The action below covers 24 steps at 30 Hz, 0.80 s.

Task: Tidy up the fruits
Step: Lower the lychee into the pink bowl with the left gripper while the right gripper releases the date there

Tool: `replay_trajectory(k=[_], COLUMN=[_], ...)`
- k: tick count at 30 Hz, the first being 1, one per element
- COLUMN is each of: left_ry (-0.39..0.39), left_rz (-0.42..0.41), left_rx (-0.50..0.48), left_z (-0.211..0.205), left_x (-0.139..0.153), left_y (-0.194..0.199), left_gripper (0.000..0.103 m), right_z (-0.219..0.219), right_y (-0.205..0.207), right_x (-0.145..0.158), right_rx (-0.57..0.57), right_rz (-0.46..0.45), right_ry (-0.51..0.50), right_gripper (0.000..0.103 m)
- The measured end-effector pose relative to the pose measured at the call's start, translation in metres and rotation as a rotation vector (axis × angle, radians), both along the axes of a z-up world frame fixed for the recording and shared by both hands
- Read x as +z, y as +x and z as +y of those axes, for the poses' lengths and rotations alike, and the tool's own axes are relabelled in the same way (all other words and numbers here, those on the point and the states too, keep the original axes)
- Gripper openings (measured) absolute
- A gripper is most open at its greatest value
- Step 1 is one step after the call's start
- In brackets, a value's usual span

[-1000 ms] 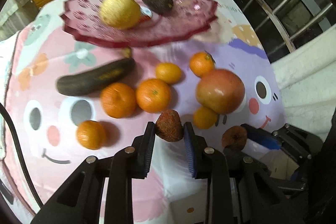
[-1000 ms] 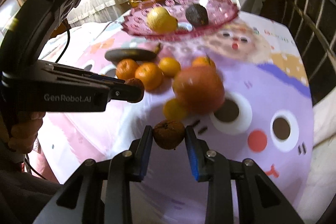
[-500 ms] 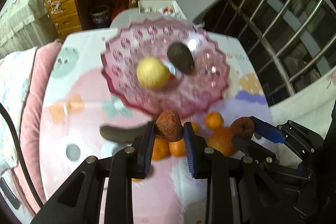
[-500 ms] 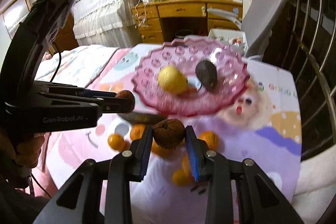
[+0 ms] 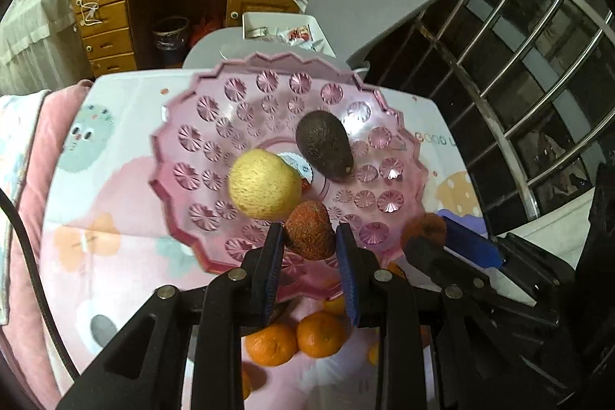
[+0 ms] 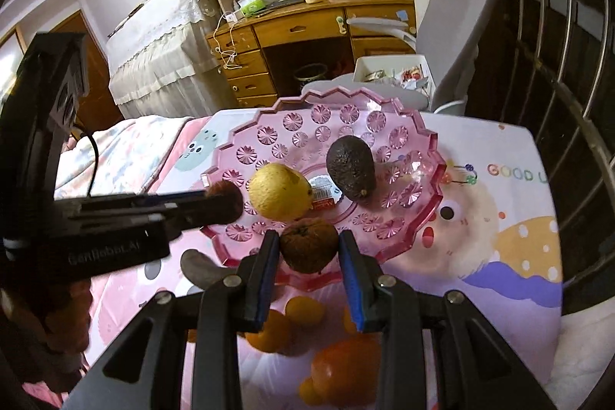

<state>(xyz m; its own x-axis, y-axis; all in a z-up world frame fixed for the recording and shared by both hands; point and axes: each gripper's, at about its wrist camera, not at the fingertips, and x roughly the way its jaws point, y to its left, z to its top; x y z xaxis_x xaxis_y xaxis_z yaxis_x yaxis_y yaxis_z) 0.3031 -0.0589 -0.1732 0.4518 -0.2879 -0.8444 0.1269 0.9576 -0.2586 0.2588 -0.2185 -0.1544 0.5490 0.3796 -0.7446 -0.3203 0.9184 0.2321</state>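
Pastel cartoon tablecloth [image 5: 115, 256] carries the scalloped pink glass dish [image 5: 192, 156] at frame centre; left gripper [image 5: 309, 250] pinches a reddish bumpy fruit [image 5: 309, 235], right gripper [image 6: 305, 254] a brown wrinkled fruit [image 6: 307, 246]; lower both past the near rim before letting go.

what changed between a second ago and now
Both grippers carried their fruit from over the loose oranges up to the near rim of the pink bowl. The left gripper stays shut on a reddish fruit, the right gripper on a brown fruit. The lemon and avocado lie in the bowl as before.
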Motion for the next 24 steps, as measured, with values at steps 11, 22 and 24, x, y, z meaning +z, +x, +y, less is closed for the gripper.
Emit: replay_trajectory(k=[11,22,24], left_ry=[0.035,0.026,0.025], left_rz=[-0.004,0.003,0.008], left_rx=[0.061,0.134,0.145], left_z=[-0.006,-0.003,-0.003], left_x=[-0.008,0.013,0.015], left_y=[-0.002,-0.044,-0.054], left_gripper=[0.041,0.058,0.059], right_z=[-0.013,-0.048,-0.055], right_y=[0.012,-0.006,-0.009], right_x=[-0.012,0.011,0.015], right_rx=[-0.013,-0.07,-0.084], right_rz=[0.02,0.059,0.082], right_ry=[0.061,0.078,0.095], right_gripper=[0.054,0.065,0.065])
